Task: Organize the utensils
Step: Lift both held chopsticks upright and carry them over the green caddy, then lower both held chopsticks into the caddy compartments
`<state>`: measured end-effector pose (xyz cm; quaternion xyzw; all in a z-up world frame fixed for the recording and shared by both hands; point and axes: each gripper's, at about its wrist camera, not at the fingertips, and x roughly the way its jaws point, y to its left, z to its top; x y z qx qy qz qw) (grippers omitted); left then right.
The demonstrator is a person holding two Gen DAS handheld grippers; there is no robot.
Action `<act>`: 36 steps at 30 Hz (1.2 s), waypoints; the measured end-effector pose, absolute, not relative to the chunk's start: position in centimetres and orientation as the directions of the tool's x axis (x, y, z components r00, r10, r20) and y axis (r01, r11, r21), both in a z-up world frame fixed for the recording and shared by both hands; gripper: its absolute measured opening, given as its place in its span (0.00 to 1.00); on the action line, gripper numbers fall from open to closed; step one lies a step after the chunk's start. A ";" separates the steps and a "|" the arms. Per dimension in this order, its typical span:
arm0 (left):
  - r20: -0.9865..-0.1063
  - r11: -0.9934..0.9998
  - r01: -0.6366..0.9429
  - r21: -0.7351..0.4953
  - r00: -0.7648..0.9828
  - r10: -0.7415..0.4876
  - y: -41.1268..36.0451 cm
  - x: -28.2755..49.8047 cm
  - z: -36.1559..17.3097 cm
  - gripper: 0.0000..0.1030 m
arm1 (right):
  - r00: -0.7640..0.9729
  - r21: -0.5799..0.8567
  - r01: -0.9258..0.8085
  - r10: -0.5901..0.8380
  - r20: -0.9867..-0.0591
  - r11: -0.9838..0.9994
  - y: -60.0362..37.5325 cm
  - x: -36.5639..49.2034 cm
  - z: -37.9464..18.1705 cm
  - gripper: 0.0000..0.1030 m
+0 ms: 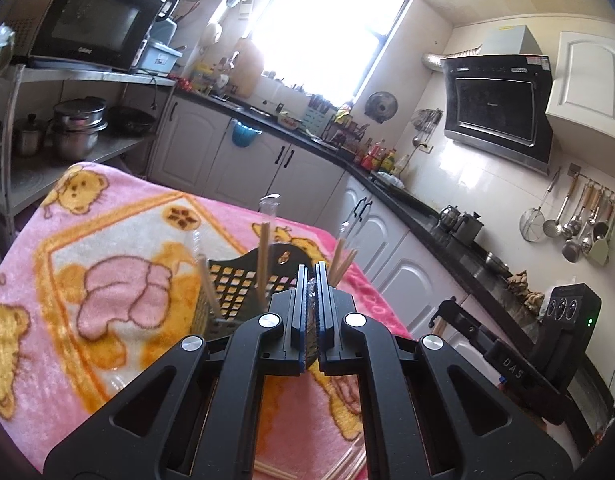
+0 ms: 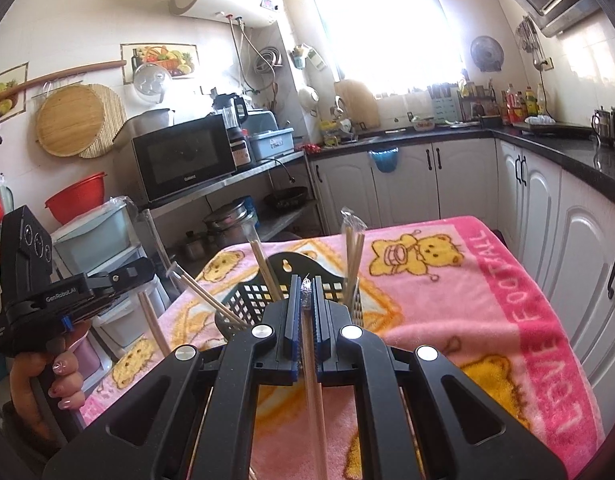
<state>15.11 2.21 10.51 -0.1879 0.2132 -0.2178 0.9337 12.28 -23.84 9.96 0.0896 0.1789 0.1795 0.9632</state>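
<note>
Kitchen table under a pink bear blanket [image 2: 447,320]: nearest, the right gripper [image 2: 306,280] holds a wrapped chopstick pair [image 2: 313,380] tightly. The left gripper [image 1: 311,270] pinches clear wrapping. Just behind them, the black basket [image 2: 249,300] holds more wrapped chopsticks [image 2: 353,252] upright.

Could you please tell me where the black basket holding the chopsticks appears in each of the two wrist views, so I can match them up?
Left wrist view: the black basket sits at lower centre, on the pink blanket, just beyond the left gripper.
Right wrist view: the black basket is at centre, just beyond the right gripper, slightly to its left.
Shared landmark: the microwave on the metal shelf.
</note>
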 end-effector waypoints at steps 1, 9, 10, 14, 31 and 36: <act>-0.310 0.834 0.333 -0.440 0.815 -0.489 2.0 15.1 10.8 0.01 | 0.872 0.235 -0.317 0.380 -0.309 0.919 -23.7 12.2 10.1 0.05; -0.280 0.812 0.385 -0.439 0.800 -0.531 0.8 15.5 12.2 0.01 | 0.877 0.231 -0.327 0.385 -0.286 0.916 -23.3 12.2 10.9 0.05; -0.277 0.810 0.388 -0.439 0.799 -0.533 0.6 15.6 12.2 0.01 | 0.878 0.231 -0.328 0.386 -0.284 0.916 -23.2 12.2 11.0 0.05; -0.266 0.804 0.406 -0.435 0.795 -0.545 0.1 16.0 12.8 0.01 | 0.881 0.229 -0.331 0.387 -0.273 0.915 -23.1 12.3 11.4 0.05; -0.201 0.800 0.435 -0.414 0.813 -0.546 -0.3 17.7 16.1 0.01 | 0.891 0.178 -0.380 0.411 -0.192 0.908 -21.5 14.0 15.2 0.05; -0.182 0.805 0.435 -0.405 0.824 -0.537 -0.1 18.4 17.3 0.01 | 0.897 0.156 -0.393 0.415 -0.153 0.906 -20.9 14.7 17.0 0.05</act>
